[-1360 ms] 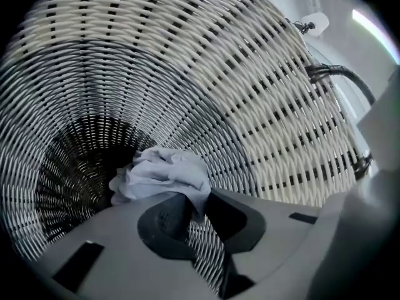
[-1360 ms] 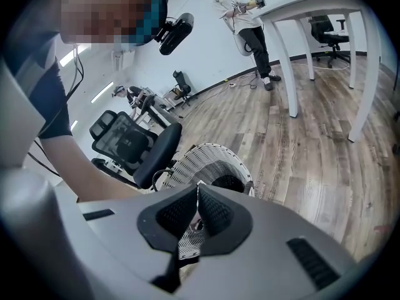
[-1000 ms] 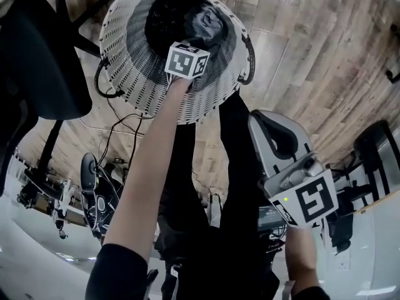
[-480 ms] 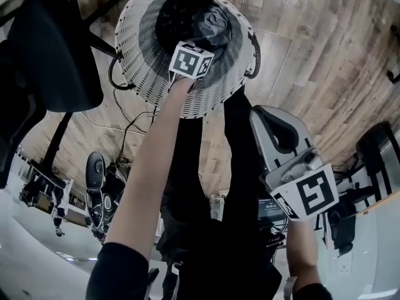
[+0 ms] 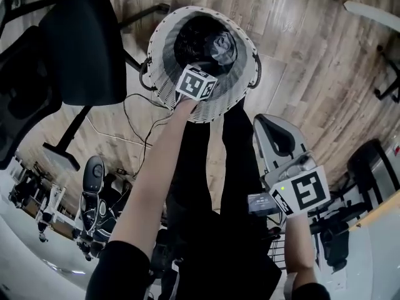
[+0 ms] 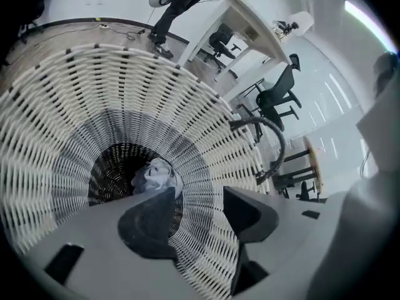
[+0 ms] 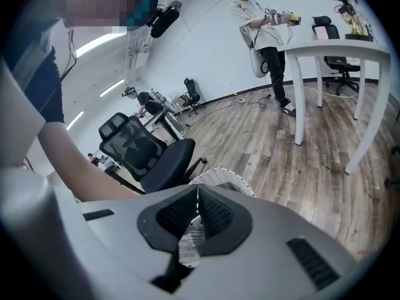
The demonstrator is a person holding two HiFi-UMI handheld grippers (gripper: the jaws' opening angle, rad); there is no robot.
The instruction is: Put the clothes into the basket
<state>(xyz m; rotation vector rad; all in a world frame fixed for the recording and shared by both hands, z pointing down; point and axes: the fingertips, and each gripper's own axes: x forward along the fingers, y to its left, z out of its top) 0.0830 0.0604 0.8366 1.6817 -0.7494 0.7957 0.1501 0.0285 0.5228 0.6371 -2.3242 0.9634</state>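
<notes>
A white woven basket stands on the wood floor at the top of the head view. A crumpled grey cloth lies at its dark bottom, also seen in the left gripper view as the grey cloth. My left gripper hangs above the basket's near wall, open, with nothing between its fingers; its marker cube covers the jaws from above. My right gripper is off to the right of the basket, shut with its pads meeting and nothing in them; its marker cube shows low right.
A black office chair stands left of the basket, and a black cable trails over the floor. The person's black trouser legs fill the middle. A white table and a standing person are farther off.
Both grippers have risen, and the basket looks smaller and farther below. The left marker cube has drawn back to the basket's near rim. The grey cloth stays in the basket.
</notes>
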